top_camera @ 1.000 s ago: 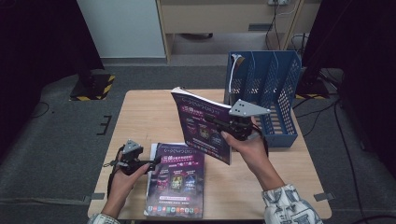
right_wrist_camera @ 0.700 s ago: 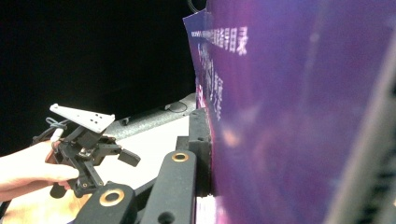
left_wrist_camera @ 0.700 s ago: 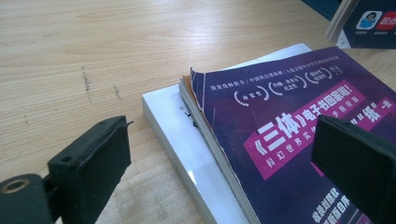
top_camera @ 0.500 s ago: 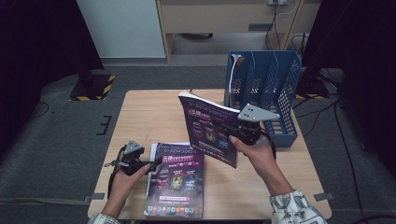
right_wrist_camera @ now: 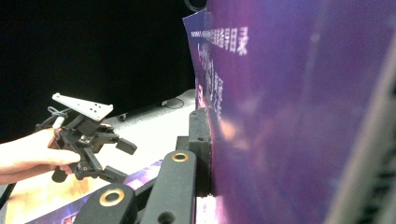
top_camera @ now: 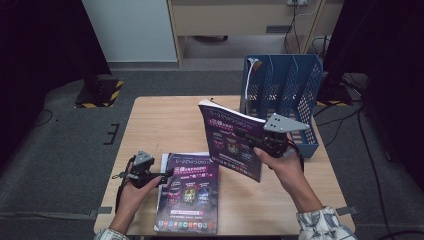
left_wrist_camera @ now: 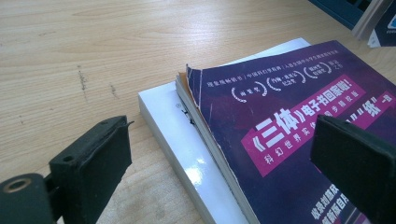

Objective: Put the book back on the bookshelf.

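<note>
Overhead, the right gripper is clamped on a thin purple softcover book, its black jaws pinching the glossy cover near the book's right edge, so the book stands tilted in the air above the right half of the light wooden desk, its pale page block showing along the top edge. From the right gripper view the cover is a broad, shiny purple sheet pressed against the inner pad of the gripper's own jaw, with white print blurred near the top. That hand comes in from the desk's near right corner, forearm angled up and inward, the grey three-cornered plate on top of the tool. Just behind the lifted book, at the desk's far right corner, stands a blue perforated plastic file rack with upright dividers; the book is close to its front but apart from it. A second purple book lies flat at the near edge, left of centre, on top of a white-covered book whose smooth edge juts out beneath it; the purple cover's corner is frayed and curled. The left gripper rests low by the stack's left side, its jaws spread open with the stack's corner between them, the pads not pressing. The far left half of the desk lies bare, showing faint scuffs in the grain.
</note>
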`<state>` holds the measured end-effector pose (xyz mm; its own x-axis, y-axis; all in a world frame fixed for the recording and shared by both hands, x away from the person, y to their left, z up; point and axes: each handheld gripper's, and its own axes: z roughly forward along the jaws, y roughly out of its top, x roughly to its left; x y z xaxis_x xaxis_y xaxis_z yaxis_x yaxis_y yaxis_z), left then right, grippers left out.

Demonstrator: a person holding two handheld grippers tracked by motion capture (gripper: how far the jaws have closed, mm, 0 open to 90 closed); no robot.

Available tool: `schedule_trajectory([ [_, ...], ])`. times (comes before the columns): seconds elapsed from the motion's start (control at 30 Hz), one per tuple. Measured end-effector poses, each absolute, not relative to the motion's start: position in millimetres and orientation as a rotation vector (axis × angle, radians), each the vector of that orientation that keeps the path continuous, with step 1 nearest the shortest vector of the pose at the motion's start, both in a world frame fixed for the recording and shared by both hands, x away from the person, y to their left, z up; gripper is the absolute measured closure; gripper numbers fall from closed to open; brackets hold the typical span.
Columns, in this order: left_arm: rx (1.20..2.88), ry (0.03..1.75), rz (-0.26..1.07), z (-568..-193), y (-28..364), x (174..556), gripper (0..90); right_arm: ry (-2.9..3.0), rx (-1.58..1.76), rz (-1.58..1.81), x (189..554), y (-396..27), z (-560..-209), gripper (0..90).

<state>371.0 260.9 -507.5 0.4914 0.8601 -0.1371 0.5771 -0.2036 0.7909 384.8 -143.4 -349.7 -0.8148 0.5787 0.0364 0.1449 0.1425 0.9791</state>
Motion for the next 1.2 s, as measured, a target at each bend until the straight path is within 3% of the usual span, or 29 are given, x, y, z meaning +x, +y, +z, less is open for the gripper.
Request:
schedule_trajectory([
  [0.63,1.907,1.191,0.435,-508,261,371,5.2,2.078,0.727,1.706,385,-178,-359,82.8],
  [1.2,1.911,1.190,0.438,-508,260,370,5.3,2.045,0.726,1.728,365,-205,-344,82.8],
])
